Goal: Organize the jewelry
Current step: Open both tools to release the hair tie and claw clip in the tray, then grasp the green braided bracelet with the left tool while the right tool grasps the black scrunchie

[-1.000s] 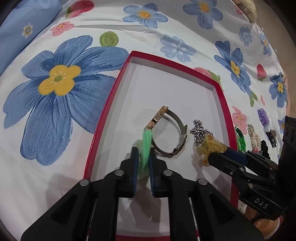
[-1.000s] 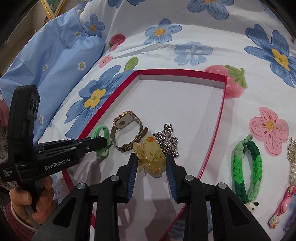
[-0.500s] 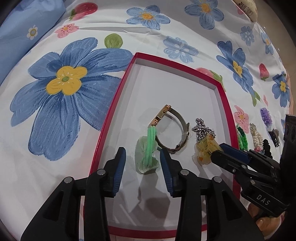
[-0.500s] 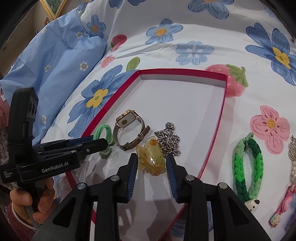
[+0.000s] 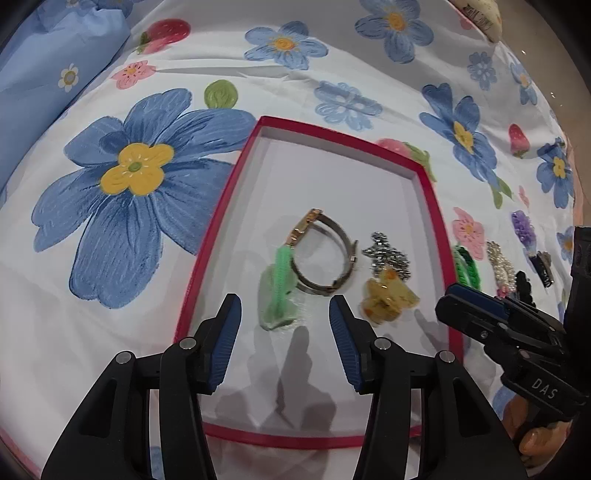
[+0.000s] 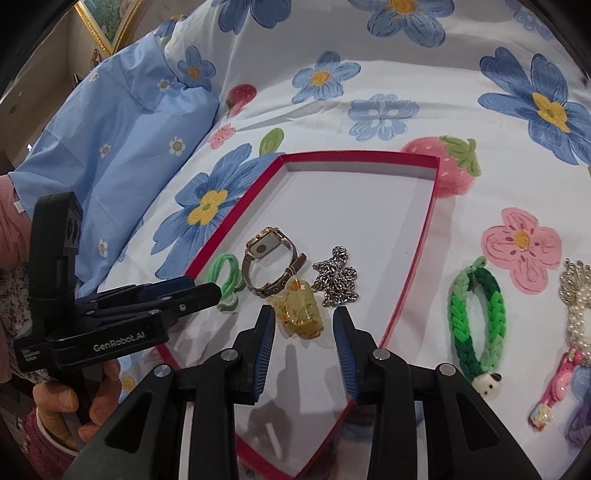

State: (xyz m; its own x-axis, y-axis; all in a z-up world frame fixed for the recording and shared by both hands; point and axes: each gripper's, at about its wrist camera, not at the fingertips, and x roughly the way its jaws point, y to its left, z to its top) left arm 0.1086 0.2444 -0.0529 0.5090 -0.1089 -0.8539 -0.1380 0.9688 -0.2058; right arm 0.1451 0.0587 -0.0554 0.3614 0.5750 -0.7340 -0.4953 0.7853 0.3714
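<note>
a second ago the left gripper [image 5: 285, 334] was clamped on the green hair tie [image 5: 277, 291]; its jaws have just been opening, and the tie now lies free on the floor of the red-rimmed tray [image 5: 218, 225] beside the watch [image 5: 325, 254], with the pads drawn back and up from it. the yellow hair clip [image 6: 301, 314], earlier pinched in the right gripper [image 6: 303, 341], now rests loose between its slightly wider pads.

Both wrist views look steeply down, close, sharing the red-rimmed tray [image 5: 436, 206].

floral bedsheet [image 5: 110, 206] | blue pillow [image 6: 110, 140] beside | gilt picture frame [image 6: 107, 26] behind
</note>
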